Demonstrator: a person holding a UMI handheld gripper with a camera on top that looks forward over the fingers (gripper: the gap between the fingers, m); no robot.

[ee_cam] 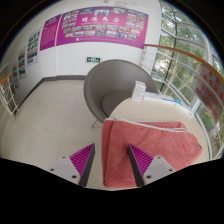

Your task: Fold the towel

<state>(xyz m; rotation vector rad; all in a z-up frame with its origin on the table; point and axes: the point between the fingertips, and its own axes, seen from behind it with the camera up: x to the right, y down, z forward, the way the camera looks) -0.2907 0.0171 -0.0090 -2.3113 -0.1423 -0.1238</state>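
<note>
A pink towel (150, 142) lies flat on a white table (60, 135), stretching from between my fingers out ahead and to the right. Its near-left corner lies between the two fingers. My gripper (111, 162) is open, with the magenta pads (82, 160) apart on either side of that towel edge. The left finger is over bare table; the right finger (141, 161) is over the towel. Neither finger presses on the cloth.
A grey chair (118, 88) stands just beyond the table and towel. A small white box (139, 92) sits by the chair. Posters (100, 28) hang on the far wall. Windows with railings (185, 70) run along the right.
</note>
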